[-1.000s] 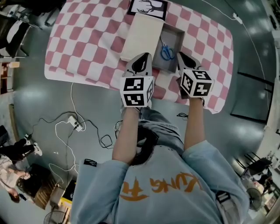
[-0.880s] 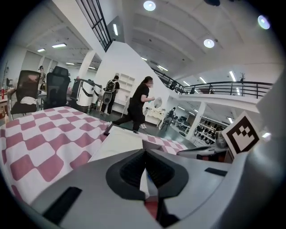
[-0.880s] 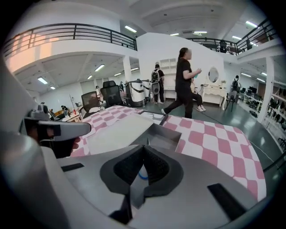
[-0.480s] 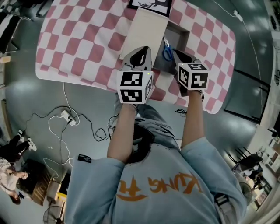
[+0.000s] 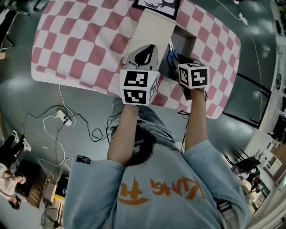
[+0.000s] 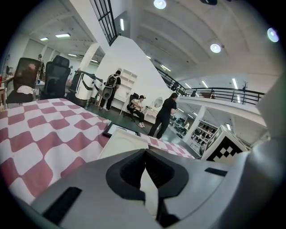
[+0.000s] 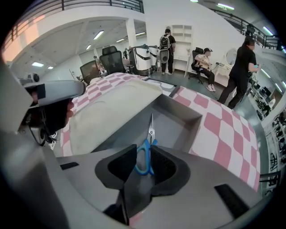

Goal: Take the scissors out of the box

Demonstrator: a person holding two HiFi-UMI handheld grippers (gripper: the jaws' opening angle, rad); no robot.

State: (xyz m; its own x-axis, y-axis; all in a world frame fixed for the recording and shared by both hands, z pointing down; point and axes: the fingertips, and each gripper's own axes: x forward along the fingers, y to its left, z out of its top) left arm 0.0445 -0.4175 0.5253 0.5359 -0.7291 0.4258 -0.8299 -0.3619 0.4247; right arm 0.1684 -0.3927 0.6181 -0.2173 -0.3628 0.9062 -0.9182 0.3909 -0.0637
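Blue-handled scissors (image 5: pixel 171 57) lie in the open grey box (image 5: pixel 187 37) on the checked table. My right gripper (image 5: pixel 176 58) points steeply down into the box. In the right gripper view its jaws are opening, and the scissors' blue handles (image 7: pixel 144 162) show in the gap between them without the pads pressing on them. The blades point away along the box floor (image 7: pixel 172 125). My left gripper (image 5: pixel 147 49) hovers over the near end of the white lid (image 5: pixel 152 30) beside the box. In the left gripper view its tips (image 6: pixel 145 152) meet with nothing held.
A framed deer picture (image 5: pixel 156 4) lies beyond the lid. The pink-and-white cloth (image 5: pixel 80 40) hangs over the near table edge. Cables and a power strip (image 5: pixel 62 117) lie on the floor at the left. People stand and sit far behind the table (image 7: pixel 243 67).
Both grippers have come closer to the box. The right one has tipped down and sunk over the scissors. The left one has slid forward over the lid.
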